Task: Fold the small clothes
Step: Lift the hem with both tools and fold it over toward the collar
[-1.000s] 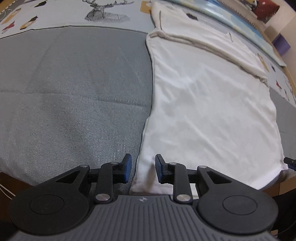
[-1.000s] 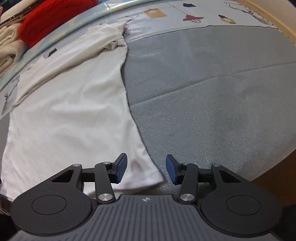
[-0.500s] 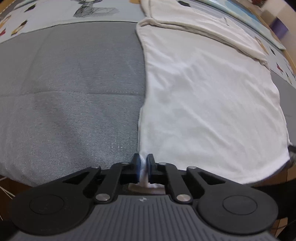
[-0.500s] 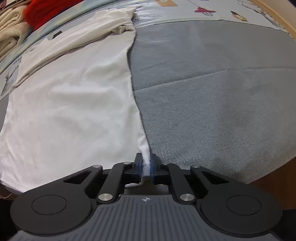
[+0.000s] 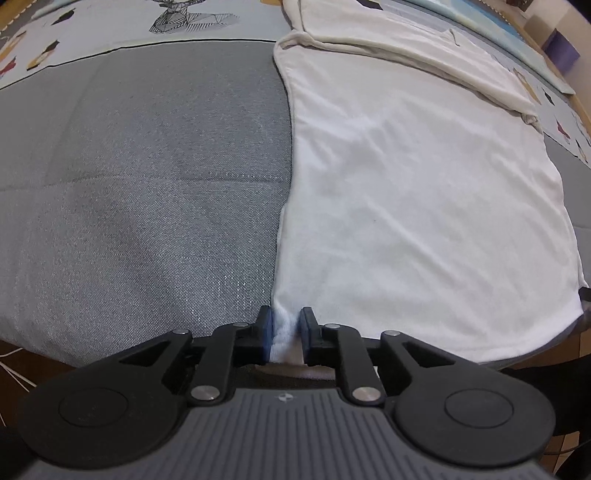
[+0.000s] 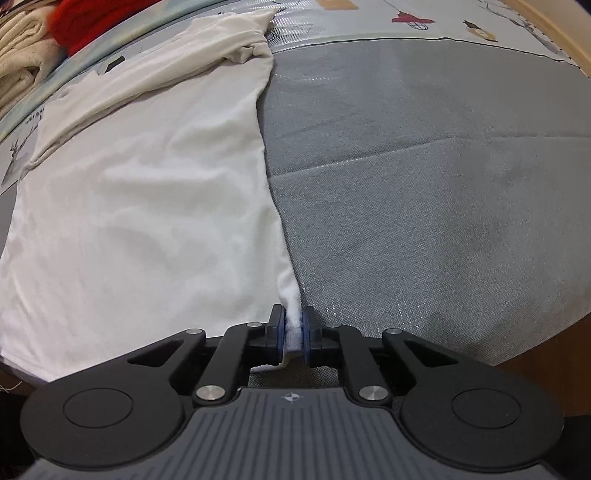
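White shirt pinched at both near corners

The white shirt [image 5: 417, 206] lay flat on a grey bed cover [image 5: 140, 192], its far end folded over. The left gripper [image 5: 286, 334] and right gripper [image 6: 293, 334] each had their jaws clenched on a near hem corner. A red garment [image 6: 79, 20] lay beyond.

White garment [image 5: 406, 206]: near hem hidden behind the gripper bodies in both views. Red fabric [image 6: 85, 18] and cream folded pile [image 6: 18, 48]: cut off by frame edge, unidentifiable.
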Available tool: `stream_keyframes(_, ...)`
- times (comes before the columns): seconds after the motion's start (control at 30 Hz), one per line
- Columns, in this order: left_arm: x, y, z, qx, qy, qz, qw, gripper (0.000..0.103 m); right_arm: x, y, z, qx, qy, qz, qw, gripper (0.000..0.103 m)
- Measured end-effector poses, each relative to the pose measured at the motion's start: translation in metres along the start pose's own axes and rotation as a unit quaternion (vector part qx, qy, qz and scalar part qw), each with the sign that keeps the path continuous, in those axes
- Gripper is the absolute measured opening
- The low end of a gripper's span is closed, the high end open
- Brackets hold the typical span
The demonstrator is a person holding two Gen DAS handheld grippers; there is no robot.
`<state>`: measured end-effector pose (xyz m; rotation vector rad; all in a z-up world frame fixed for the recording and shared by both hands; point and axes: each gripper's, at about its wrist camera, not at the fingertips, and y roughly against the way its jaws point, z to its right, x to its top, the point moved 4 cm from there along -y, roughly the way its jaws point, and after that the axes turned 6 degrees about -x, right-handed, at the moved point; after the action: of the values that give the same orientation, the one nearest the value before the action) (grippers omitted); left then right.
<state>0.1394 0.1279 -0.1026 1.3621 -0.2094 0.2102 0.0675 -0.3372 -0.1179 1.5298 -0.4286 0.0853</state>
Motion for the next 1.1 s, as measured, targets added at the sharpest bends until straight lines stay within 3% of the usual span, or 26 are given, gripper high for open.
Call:
stream_keyframes(0.2, -0.001, 0.002, 0.004, 0.007, -0.014, 0.005, 0.9999, 0.01, 0.001, 0.0, 0.0, 0.0, 0.001, 0.002, 1.0, 0.008)
stream_keyframes(0.67, -0.006, 0.019, 0.009, -0.009, -0.018, 0.041, 0.999, 0.007, 0.004, 0.013, 0.005, 0.026, -0.021, 0.037, 0.999, 0.007)
stream_keyframes(0.83, -0.001, 0.04, 0.011, -0.031, -0.015, 0.095, 0.9949, 0.006, 0.013, 0.031, 0.009, 0.056, -0.044, 0.082, 0.994, 0.006)
stream_keyframes(0.97, 0.007, 0.065, 0.012, -0.066, 0.0, 0.149, 0.9866, 0.006, 0.026, 0.055, 0.018, 0.078, -0.069, 0.135, 0.985, 0.006)
stream_keyframes(1.1, 0.014, 0.091, 0.02, -0.099, -0.007, 0.178, 0.9789, 0.006, 0.04, 0.084, 0.035, 0.099, -0.112, 0.177, 0.973, 0.006)
